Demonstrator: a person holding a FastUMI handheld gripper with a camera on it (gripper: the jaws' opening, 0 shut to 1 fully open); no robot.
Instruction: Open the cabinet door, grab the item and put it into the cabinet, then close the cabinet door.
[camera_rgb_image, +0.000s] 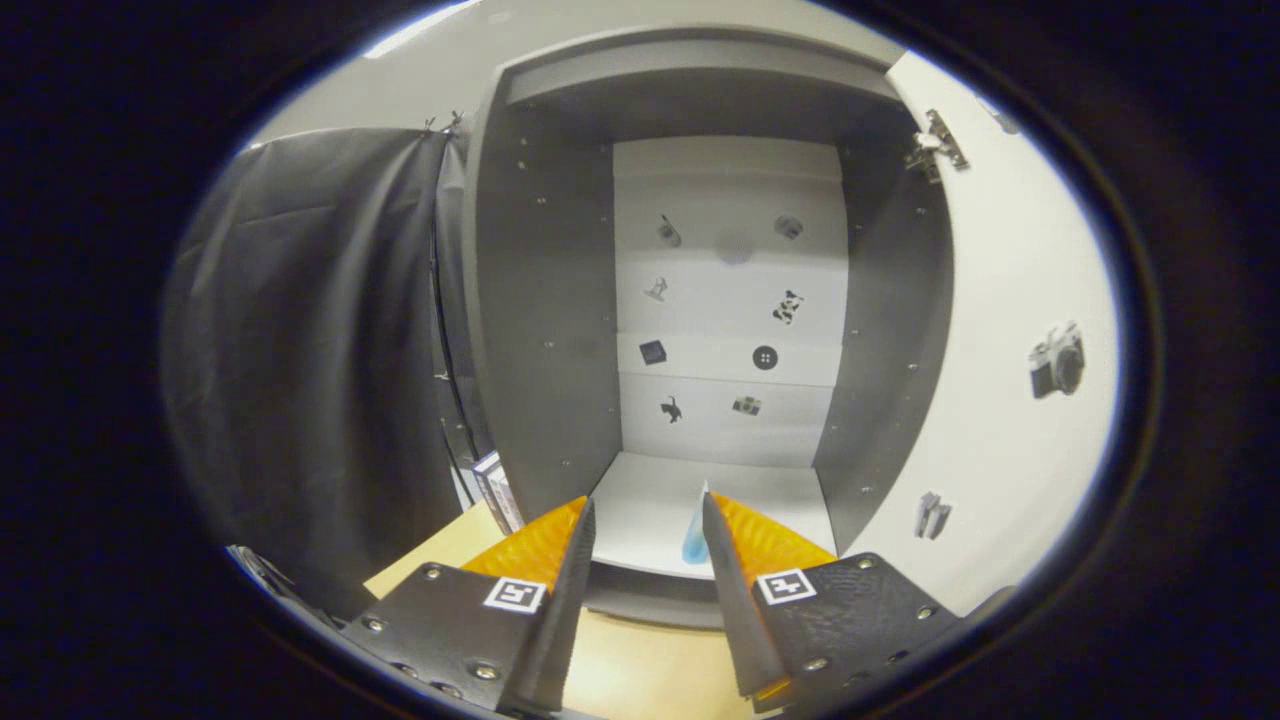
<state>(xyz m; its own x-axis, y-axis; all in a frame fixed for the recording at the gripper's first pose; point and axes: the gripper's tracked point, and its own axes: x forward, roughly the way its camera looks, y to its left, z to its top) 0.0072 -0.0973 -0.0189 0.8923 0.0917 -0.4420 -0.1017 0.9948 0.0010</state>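
Cabinet (545, 300) open, item inside

Gripper (648, 530) hangs with fingers parted and empty before the cabinet floor; the blue item (694, 535) stands there just ahead of the right finger, seemingly released, the door (1000, 330) swung aside right for closing

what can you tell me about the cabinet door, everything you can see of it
The cabinet door is a flat white panel, swung wide open to the right of the cabinet, its inner face turned toward the camera. A metal hinge sits at its upper corner where it meets the cabinet's grey side wall. Small picture stickers dot it: a camera at mid-height and a smaller one lower down. Nothing touches it; the gripper, fingers open, points into the cabinet left of it.
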